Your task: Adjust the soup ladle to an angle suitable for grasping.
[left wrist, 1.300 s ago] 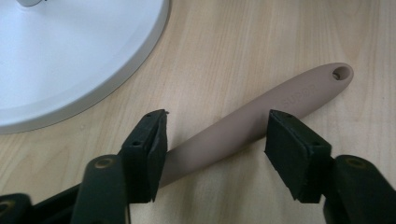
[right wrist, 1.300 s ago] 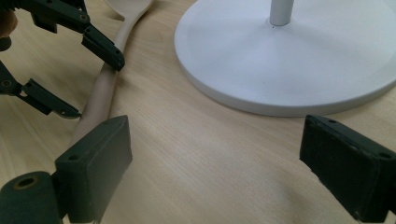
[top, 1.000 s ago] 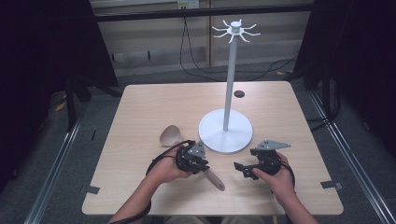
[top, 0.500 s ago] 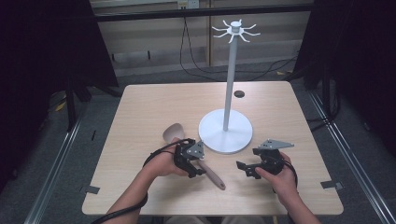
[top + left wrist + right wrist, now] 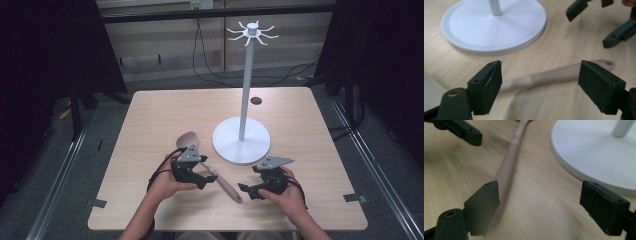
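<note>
Beige plastic spoon [image 5: 554,74] is seen crosswise between the left gripper [image 5: 539,82] jaws, spread apart, handle toward three o'clock; right gripper [image 5: 539,207], likewise spread, is farther.

Light wooden table [image 5: 150,115] with rounded corners, small black round disc [image 5: 256,100] set in its top near the far edge. Grey floor [image 5: 105,150] around it, metal floor rails [image 5: 55,200] along both sides, grey tape patches [image 5: 96,203] by the near corners. Black curtains [image 5: 45,50] left and right. Pale back wall [image 5: 165,45] behind, black cables [image 5: 200,55] hanging to the floor. Black horizontal bar [image 5: 215,13] overhead. Even lighting on the tabletop.
</note>
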Motion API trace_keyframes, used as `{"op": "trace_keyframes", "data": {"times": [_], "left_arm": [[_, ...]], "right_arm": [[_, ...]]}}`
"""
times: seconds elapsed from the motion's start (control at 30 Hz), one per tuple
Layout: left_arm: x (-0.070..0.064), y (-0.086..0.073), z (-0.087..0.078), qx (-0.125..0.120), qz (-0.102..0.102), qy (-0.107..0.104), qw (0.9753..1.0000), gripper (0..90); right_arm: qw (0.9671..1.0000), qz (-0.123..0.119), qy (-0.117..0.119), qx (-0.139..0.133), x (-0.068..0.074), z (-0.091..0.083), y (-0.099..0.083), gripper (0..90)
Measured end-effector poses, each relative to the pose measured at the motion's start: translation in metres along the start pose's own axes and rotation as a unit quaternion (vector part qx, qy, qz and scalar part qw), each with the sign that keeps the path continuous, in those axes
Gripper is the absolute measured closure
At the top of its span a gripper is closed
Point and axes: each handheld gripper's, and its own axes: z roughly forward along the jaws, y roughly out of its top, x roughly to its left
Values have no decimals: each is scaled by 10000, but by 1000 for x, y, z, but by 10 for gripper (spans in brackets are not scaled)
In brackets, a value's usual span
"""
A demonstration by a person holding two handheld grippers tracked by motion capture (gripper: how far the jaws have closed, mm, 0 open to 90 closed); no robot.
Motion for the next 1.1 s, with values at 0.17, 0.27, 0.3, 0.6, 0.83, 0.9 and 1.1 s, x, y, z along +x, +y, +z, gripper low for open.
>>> {"op": "trace_keyframes", "data": {"times": [0.17, 0.27, 0.3, 0.6, 0.83, 0.9, 1.1], "left_arm": [[4, -9, -8, -17, -352, 227, 9991, 147], [6, -12, -12, -98, -542, 357, 9978, 128], [6, -12, -13, -99, -520, 401, 9978, 124], [7, -12, -21, -203, -556, 515, 9969, 120], [7, -10, -25, -297, -539, 541, 9966, 120], [7, -9, -27, -319, -543, 532, 9966, 120], [5, -5, -31, -287, -404, 521, 9974, 120]], "right_arm": [[9999, -122, 88, 54, 20, 16, 5, 208], [9999, -41, 151, 69, 28, 25, 8, 278], [9998, -124, 87, 125, 31, 27, 8, 297], [9966, -677, 20, 465, 42, 42, 7, 552], [9946, -861, 269, 511, 41, 42, 9, 642], [9941, -866, 347, 549, 39, 41, 9, 653], [9904, -1056, 730, 514, 36, 36, 11, 697]]}}
